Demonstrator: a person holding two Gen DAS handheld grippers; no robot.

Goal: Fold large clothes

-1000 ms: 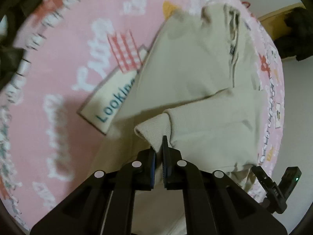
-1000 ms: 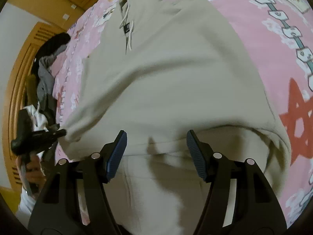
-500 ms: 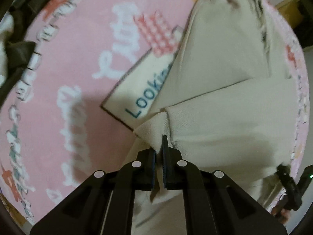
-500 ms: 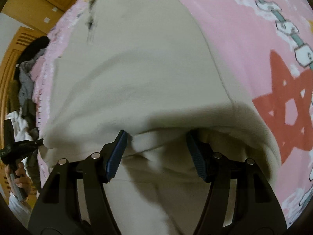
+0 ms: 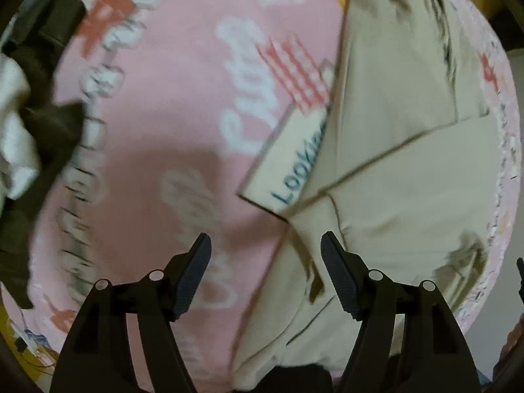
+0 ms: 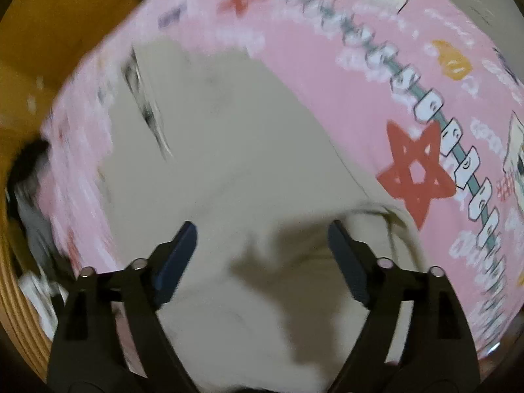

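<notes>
A beige hoodie [image 5: 409,170] lies on a pink patterned blanket [image 5: 157,124], with a sleeve folded across its body. In the left wrist view my left gripper [image 5: 265,262] is open and empty, above the hoodie's left edge and the sleeve cuff [image 5: 314,226]. In the right wrist view the hoodie [image 6: 235,150] fills the middle, its drawstrings [image 6: 144,104] at the upper left. My right gripper [image 6: 262,249] is open and empty, just above the hoodie's lower part.
A pile of dark and white clothes [image 5: 19,124] lies at the blanket's left edge. A wooden wardrobe [image 6: 42,49] stands beyond the bed, with more clothes [image 6: 29,196] beside it. A red star print [image 6: 416,177] marks the blanket right of the hoodie.
My left gripper, shut on the sleeve cuff before, has opened and let it go on the hoodie's body. My right gripper stayed open and has swung over the hoodie.
</notes>
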